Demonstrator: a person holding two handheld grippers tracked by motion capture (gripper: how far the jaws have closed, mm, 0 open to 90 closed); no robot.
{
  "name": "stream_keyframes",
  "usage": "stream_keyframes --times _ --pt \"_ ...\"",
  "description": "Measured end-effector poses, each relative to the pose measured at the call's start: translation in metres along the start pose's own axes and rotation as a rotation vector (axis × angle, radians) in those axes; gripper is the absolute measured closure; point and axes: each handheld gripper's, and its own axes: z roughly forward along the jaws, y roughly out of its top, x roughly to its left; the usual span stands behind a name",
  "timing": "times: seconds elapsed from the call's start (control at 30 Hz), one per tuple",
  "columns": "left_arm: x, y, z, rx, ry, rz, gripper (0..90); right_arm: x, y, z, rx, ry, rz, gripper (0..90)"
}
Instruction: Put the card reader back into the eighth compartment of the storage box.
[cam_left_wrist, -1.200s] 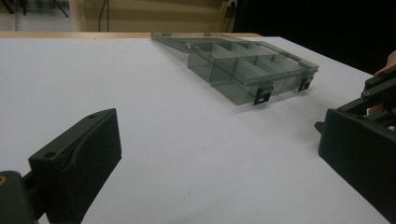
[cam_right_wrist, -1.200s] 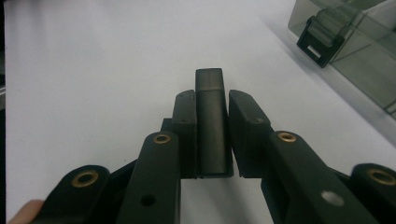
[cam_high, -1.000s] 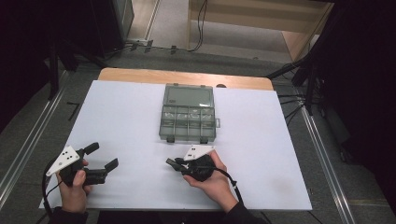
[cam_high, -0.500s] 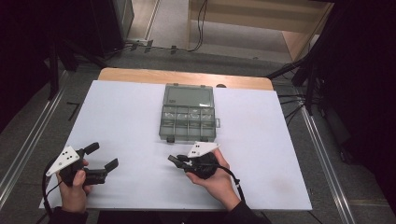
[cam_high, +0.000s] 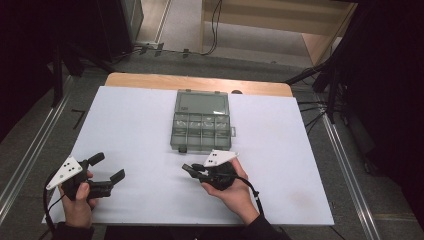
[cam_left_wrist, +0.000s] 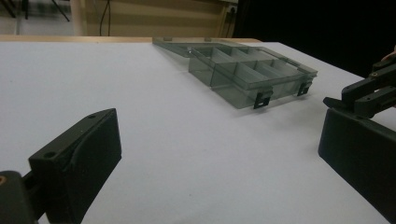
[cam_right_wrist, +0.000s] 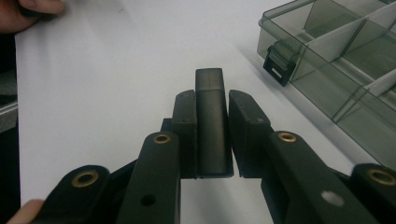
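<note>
The right gripper (cam_right_wrist: 212, 109) clamps a dark flat bar (cam_right_wrist: 212, 121) just off the clear organizer box (cam_high: 202, 120), mid-table. The left gripper (cam_high: 106, 168) rests near the table's (cam_high: 135, 115) front left corner, jaws wide apart and empty.

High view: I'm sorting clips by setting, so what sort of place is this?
Probably a lab or recording workspace, not a home: a white table among dark surroundings, loose cables on the floor behind it, and one clear compartment box as a prop.

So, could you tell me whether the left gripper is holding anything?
No, the left gripper has its jaws wide apart over bare white table.
</note>
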Motion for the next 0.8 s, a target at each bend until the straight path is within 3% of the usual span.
stream_keyframes --times 0.8 --pt "0.001 -0.001 -0.001 -0.009 0.007 -0.014 0.0 -0.018 0.004 -0.013 -0.024 -0.036 0.03 71.3"
